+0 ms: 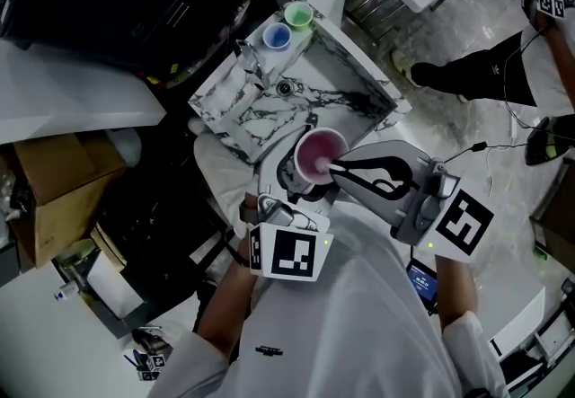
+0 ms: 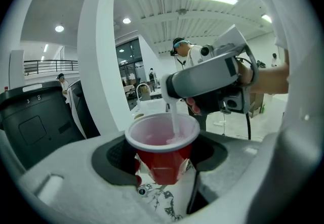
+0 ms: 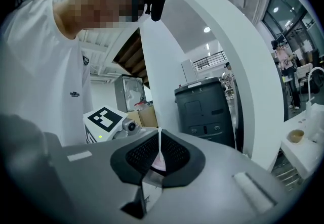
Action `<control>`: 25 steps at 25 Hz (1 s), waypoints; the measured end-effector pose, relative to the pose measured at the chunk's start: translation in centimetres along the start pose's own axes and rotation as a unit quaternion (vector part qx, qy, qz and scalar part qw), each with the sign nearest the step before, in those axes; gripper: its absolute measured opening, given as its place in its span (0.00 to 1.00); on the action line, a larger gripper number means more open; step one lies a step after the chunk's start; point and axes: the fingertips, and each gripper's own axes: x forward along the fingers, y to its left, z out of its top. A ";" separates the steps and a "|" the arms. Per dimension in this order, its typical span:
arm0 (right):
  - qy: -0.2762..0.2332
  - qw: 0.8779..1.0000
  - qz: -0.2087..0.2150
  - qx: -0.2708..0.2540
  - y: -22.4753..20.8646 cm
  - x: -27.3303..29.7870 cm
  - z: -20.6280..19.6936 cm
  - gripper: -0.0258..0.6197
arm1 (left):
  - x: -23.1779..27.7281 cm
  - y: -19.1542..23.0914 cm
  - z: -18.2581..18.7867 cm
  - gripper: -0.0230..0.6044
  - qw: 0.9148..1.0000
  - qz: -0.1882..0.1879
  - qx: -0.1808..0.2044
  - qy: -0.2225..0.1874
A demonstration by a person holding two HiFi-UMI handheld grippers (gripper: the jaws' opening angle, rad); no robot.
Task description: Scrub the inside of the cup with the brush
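Cup [image 2: 163,139]: red outside, pink inside, upright with its mouth up; it is held over the near edge of the basin [image 1: 220,109].
Left gripper [image 2: 164,156]: jaws clamped on the cup's sides below the rim, one dark pad on each flank.
Brush [image 3: 160,139]: thin white stem, about upright in the left gripper view; its lower end goes past the rim and down inside the cup, towards the right of the opening. The head looks pale against the pink floor; whether it touches cannot be told.
Right gripper [image 1: 346,169]: jaws drawn close and pinching the brush stem; it reaches over the cup from the right, its nose above the rim.
Basin: white with black marbling, a round drain in its floor, lying just beyond the cup.
Blue cup [image 1: 276,37]: stands at the far end of the basin.
Green cup [image 1: 298,16]: just beside the blue cup, farther off.
Box [image 1: 49,185]: brown cardboard, at the left, well apart from the basin.
Bin [image 3: 205,112]: black, seen beyond the right gripper's jaws beside a white pillar.
Person: white shirt, a forearm behind each gripper in the head view.
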 end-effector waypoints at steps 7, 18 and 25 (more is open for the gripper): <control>0.009 1.000 -0.008 -0.002 -1.1 -1.3 0.5 0.07 | -0.2 0.3 -0.4 0.51 1.000 0.006 -0.006 0.004; -0.026 0.999 -0.020 -0.018 -2.9 -3.1 3.9 0.08 | -0.9 3.8 -1.8 0.51 0.998 0.051 -0.039 0.024; -0.083 0.996 -0.040 0.002 -4.8 -4.2 6.0 0.08 | -1.3 6.0 -1.7 0.51 0.997 0.075 -0.033 0.012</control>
